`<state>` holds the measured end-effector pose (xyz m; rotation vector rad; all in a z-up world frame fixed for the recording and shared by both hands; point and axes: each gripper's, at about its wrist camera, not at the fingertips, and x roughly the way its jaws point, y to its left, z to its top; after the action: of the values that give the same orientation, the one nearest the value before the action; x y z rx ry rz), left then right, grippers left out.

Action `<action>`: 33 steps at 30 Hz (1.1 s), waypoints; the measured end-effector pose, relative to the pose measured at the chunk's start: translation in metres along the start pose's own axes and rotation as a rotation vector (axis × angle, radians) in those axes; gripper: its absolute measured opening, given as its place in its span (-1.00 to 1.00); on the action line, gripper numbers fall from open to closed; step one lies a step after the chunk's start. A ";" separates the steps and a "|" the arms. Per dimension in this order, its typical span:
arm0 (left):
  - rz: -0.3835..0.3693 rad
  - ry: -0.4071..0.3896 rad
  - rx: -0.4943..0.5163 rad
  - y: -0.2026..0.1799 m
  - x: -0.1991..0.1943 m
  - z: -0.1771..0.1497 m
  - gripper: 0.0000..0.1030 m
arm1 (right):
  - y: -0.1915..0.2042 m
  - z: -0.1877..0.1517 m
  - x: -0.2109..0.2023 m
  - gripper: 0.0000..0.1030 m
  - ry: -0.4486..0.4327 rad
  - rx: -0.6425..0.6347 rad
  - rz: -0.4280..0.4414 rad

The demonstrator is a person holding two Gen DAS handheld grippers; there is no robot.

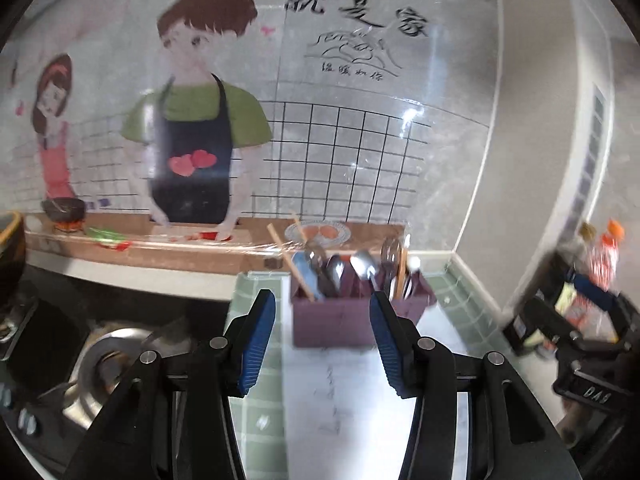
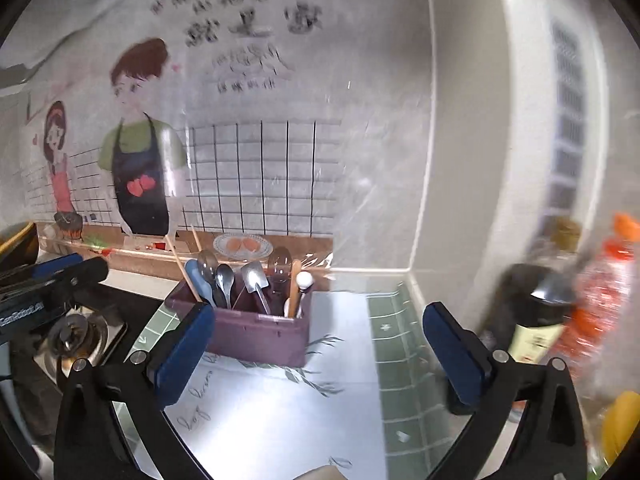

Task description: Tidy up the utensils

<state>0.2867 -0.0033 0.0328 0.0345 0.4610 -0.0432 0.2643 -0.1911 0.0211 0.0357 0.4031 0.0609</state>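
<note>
I see the wall sticker first, a cartoon cook in a dark apron filling the far wall behind everything else. Below it runs the worktop, green-tiled with a white printed mat laid over its middle. On its left is the stove burner, black and steel, near my left side. A dark sauce bottle and an orange-capped bottle stand at the right edge against the pale side wall, both blurred.

The purple utensil holder sits on the far part of the mat, just short of the wall. It is an open box, and everything in it stands upright or leaning: metal spoons, a small metal spatula, a blue-handled piece, wooden chopsticks slanting to the left, and a white-tipped utensil at its right end.

My left gripper has its blue fingers apart with nothing between them; the holder lies beyond them. My right gripper has its fingers spread very wide, also empty, framing the holder from the near side without touching it.
</note>
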 end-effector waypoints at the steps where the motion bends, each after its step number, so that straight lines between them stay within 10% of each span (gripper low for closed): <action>1: 0.008 0.032 -0.001 -0.001 -0.008 -0.004 -0.02 | 0.001 -0.006 -0.009 1.00 0.011 -0.001 0.012; 12: 0.191 0.062 0.046 -0.030 -0.077 -0.066 -0.02 | 0.001 -0.061 -0.052 1.00 0.137 0.071 0.008; 33: 0.104 0.111 0.004 -0.039 -0.088 -0.083 -0.02 | 0.001 -0.072 -0.069 1.00 0.125 0.076 0.007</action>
<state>0.1695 -0.0357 -0.0035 0.0655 0.5691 0.0601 0.1723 -0.1933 -0.0181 0.1086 0.5299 0.0548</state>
